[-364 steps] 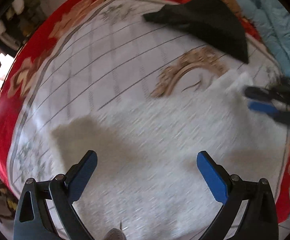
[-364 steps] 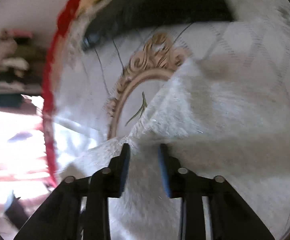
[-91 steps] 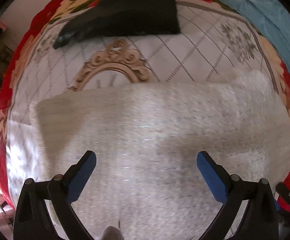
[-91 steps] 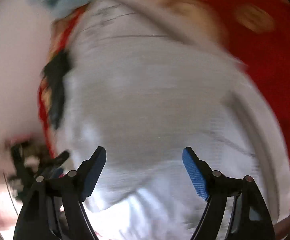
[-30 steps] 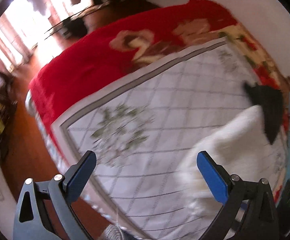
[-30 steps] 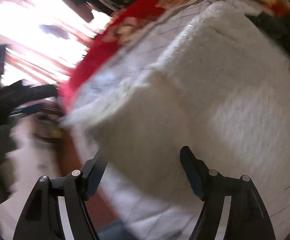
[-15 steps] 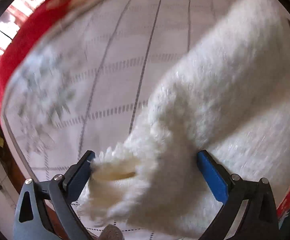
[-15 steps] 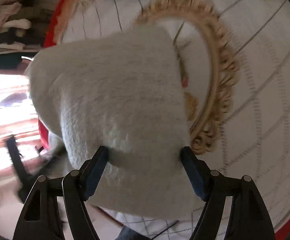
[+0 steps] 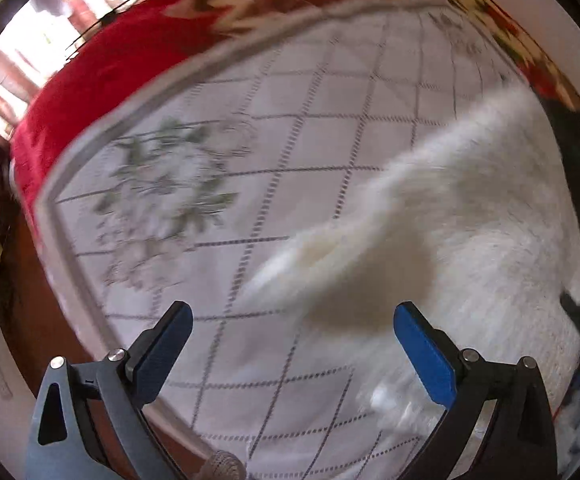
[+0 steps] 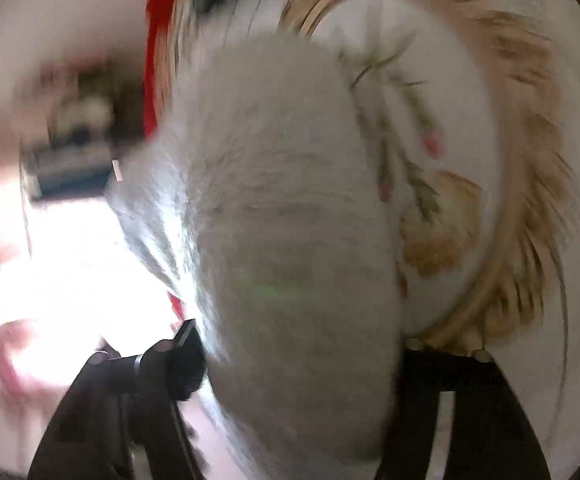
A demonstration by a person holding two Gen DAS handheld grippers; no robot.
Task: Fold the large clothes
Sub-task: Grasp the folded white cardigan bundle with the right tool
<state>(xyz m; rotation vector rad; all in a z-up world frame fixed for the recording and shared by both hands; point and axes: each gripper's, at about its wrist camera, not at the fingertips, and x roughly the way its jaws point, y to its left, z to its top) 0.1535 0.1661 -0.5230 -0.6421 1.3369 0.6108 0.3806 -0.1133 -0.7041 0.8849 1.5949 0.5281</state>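
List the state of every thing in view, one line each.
White fuzzy garment: bunched up on the bed, one end lifted.
Left gripper: jaws wide open, nothing between them, above the bedspread.
Right gripper: jaws closing, the garment between them.
Bedspread: spread flat, white quilted panel with red border.
Black cloth: lying behind the garment.

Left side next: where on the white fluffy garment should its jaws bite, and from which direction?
Judging by the left wrist view, take the sleeve end of the white fluffy garment, the narrow tip lying flat on the bedspread. The left gripper hangs open beside it; come straight down, jaws across the sleeve's width, since the tip is thinner than the bulky body.
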